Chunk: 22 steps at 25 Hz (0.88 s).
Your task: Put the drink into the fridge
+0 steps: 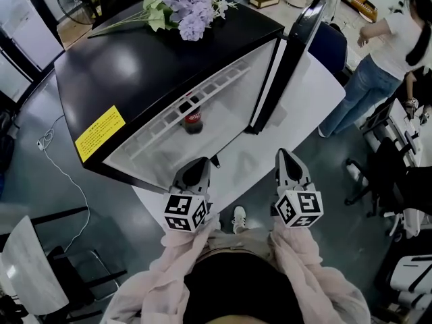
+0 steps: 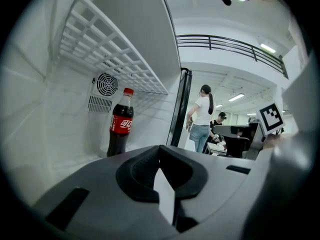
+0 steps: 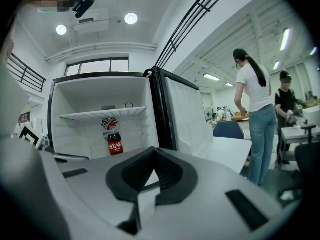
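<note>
Already stowed: the cola bottle [image 1: 192,117] stands inside the open fridge [image 1: 135,66]
Left gripper [image 1: 200,166] and right gripper [image 1: 284,157] are both closed and empty; only the door [image 1: 300,39] looks left to close

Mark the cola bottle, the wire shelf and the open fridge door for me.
Cola bottle [image 2: 121,125], left gripper view, on its red label.
Wire shelf [image 2: 115,59], left gripper view, middle of the grid.
Fridge door [image 3: 182,116], right gripper view, white inner liner.
</note>
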Tool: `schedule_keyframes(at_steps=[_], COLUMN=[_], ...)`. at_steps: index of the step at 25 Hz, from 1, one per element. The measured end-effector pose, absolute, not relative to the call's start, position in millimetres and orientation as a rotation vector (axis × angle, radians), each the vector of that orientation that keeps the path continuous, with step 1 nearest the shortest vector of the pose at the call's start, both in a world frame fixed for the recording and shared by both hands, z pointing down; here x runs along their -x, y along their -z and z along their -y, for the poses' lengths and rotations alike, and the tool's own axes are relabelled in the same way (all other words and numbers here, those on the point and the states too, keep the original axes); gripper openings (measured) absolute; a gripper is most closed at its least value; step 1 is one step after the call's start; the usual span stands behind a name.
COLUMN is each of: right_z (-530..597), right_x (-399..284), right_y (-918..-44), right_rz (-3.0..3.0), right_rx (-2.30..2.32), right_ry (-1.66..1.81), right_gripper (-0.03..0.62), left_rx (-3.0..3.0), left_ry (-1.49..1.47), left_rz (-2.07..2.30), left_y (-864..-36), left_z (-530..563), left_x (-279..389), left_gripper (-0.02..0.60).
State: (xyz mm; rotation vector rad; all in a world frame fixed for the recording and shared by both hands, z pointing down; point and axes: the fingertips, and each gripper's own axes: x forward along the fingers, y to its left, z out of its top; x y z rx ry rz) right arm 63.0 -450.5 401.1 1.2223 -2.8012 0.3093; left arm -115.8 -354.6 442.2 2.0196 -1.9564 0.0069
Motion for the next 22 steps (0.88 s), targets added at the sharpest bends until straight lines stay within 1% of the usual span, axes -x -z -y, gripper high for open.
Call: schedule_keyframes(at_steps=[22], right_z=[444.5], right_x=[-52.8], right_y=[-419.3], right_rz=[2.775], right_rx=[-1.172], right_ry=[-0.361], right_gripper=[0.011], left_rx=[-2.026], left_ry=[-0.027], left_rz=[1.933], left_y=[-448.1], left_z=[354.3], left_x=[107.0], left_gripper=[0.011])
